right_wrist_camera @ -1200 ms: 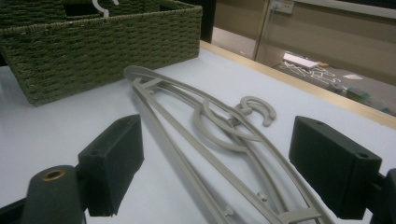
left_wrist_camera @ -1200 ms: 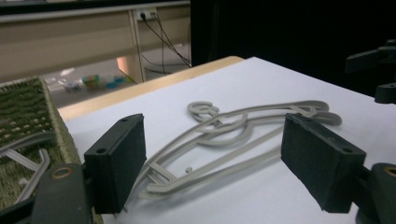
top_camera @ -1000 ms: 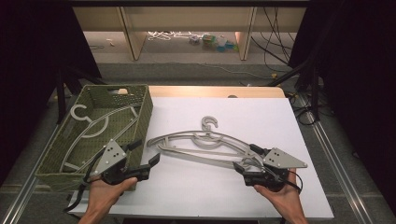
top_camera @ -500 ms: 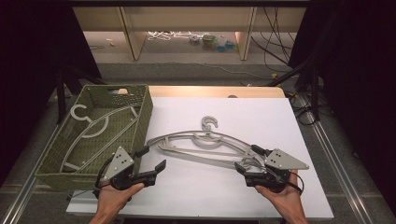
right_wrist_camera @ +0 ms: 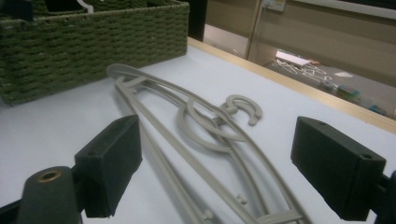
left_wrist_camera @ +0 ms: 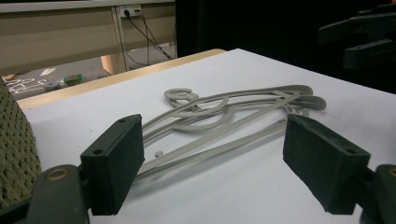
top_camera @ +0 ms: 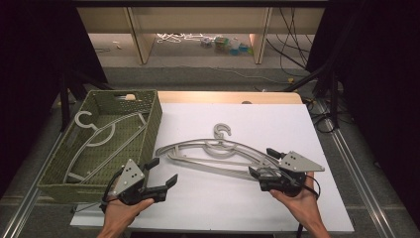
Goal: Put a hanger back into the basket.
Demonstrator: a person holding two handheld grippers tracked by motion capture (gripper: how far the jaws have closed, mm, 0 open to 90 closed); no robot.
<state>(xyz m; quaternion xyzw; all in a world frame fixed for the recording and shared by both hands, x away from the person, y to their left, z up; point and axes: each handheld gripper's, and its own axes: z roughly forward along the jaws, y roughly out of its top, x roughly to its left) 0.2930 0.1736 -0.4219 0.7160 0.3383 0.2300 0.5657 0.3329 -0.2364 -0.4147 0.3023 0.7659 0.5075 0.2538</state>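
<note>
High view: my left gripper (top_camera: 161, 172) spread wide, empty, near basket (top_camera: 148, 134) corner; my right gripper (top_camera: 262, 162) spread at right end of grey hangers (top_camera: 213, 153) lying mid-table.

Left gripper view: jaws wide apart, hangers (left_wrist_camera: 224, 116) ahead on white table (left_wrist_camera: 233, 186).

Right gripper view: jaws wide apart, straddling hangers (right_wrist_camera: 205, 135); basket (right_wrist_camera: 93, 42) beyond.

Matt grey plastic hangers (top_camera: 213, 151), woven basket (top_camera: 148, 129)

A: Left gripper (top_camera: 161, 174), looks?
B: Black body, grey three-cornered plate on top, black cable trailing. Square black pads (left_wrist_camera: 114, 163) with small screw holes.
A: Right gripper (top_camera: 262, 162)?
B: Same build, brass-coloured rivet at a jaw base.
</note>
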